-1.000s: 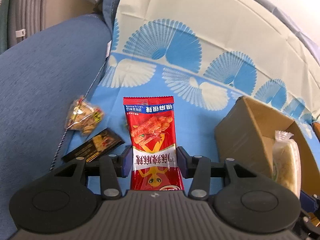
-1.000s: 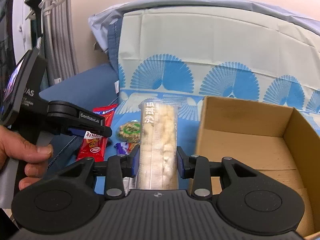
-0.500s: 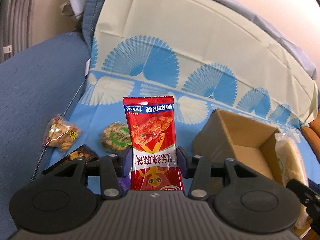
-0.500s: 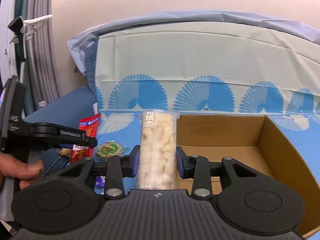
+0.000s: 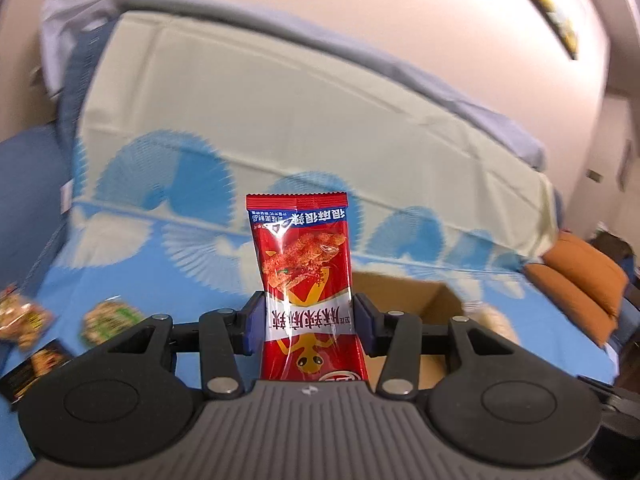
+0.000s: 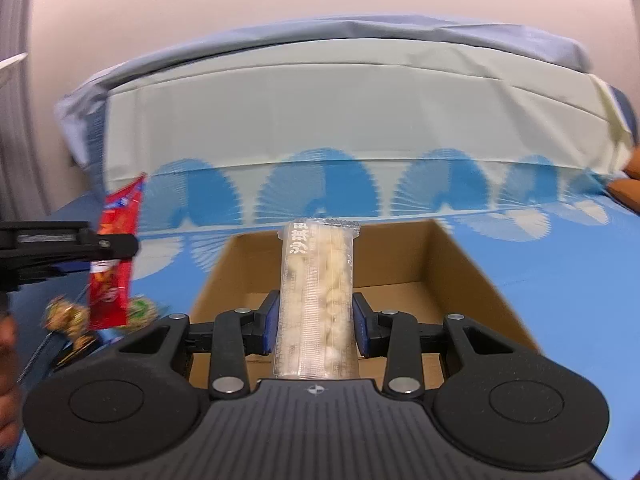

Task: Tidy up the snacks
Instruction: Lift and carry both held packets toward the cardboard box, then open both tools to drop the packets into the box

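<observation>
Gripping red snack packet (image 5: 306, 280) upright, left gripper (image 5: 308, 322) fingers clamp its lower half; open cardboard box (image 5: 404, 292) just beyond. Right gripper (image 6: 314, 322) fingers clamp clear puffed-snack packet (image 6: 318, 280) above same box (image 6: 460, 264). Loose snacks (image 5: 108, 316) left of fingers on blue patterned cloth (image 5: 200, 248).

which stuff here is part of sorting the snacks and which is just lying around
Job:
red snack packet in left gripper
clear pastry pack in right gripper
cardboard box
loose snacks on the cloth

Lying about:
orange cushion
patterned cloth
</observation>
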Motion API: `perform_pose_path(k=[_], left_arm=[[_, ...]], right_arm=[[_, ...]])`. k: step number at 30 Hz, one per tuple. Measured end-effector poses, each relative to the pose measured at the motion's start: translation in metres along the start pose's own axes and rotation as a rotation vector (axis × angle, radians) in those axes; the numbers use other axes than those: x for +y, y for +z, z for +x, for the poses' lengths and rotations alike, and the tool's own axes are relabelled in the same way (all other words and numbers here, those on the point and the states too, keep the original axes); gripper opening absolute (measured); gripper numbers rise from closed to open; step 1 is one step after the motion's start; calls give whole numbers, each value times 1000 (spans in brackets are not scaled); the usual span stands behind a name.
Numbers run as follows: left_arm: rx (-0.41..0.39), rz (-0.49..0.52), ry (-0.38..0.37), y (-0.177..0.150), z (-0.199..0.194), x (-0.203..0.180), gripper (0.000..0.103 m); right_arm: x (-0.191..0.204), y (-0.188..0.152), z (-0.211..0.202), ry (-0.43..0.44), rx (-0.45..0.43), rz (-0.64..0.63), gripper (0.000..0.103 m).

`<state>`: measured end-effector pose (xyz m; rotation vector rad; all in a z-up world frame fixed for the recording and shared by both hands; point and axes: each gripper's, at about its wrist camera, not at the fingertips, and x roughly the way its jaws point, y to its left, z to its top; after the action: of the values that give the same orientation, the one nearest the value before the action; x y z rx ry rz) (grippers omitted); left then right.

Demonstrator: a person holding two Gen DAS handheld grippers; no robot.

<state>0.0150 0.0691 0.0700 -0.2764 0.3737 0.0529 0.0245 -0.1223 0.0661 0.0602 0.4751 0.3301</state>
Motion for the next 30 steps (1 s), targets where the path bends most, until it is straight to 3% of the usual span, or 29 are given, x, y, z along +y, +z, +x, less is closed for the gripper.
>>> perform_pose_path(k=[11,30], left_arm=[[-17,106,-122,-16,7,-55,51],[-4,174,-168,-34,20,-78,51]], right_arm=[[-49,0,3,-150,4,105,38],[-58,-3,1,-167,-10,89,38]])
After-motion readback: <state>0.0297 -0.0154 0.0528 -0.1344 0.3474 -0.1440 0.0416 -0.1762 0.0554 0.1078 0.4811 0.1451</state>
